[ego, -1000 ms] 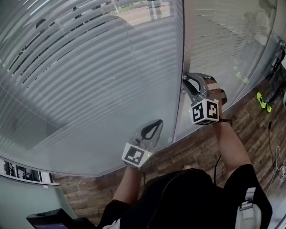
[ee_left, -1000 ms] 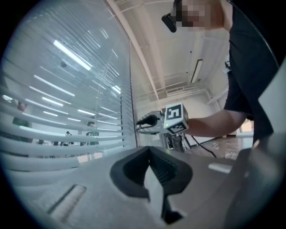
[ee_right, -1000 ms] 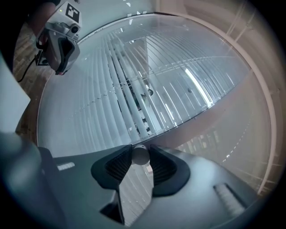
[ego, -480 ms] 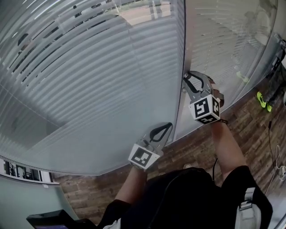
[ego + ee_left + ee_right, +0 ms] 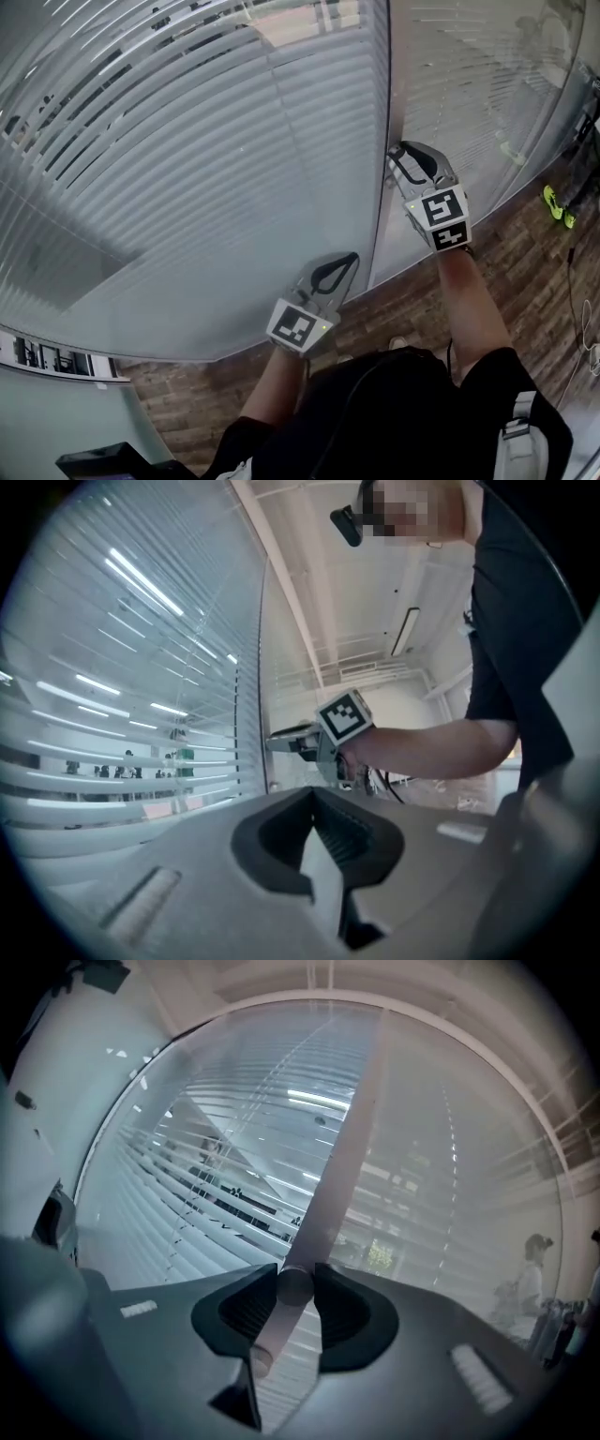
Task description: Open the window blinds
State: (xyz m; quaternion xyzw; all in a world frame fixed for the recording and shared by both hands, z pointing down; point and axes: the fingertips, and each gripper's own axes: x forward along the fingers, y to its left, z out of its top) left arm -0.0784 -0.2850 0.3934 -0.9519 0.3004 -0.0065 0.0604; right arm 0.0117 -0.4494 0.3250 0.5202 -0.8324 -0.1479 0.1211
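Slatted blinds (image 5: 187,169); knob (image 5: 293,1290) in right gripper (image 5: 297,1272)

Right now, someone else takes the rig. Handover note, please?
Right gripper: shut on the tilt wand, next to the upright frame post.
Left gripper: shut, holding nothing, lower down near the blinds.
Done: wand gripped; slats are partly tilted, with gaps showing in the upper part in the head view.
Left: probably twist the wand until the lower slats open too, then let go.
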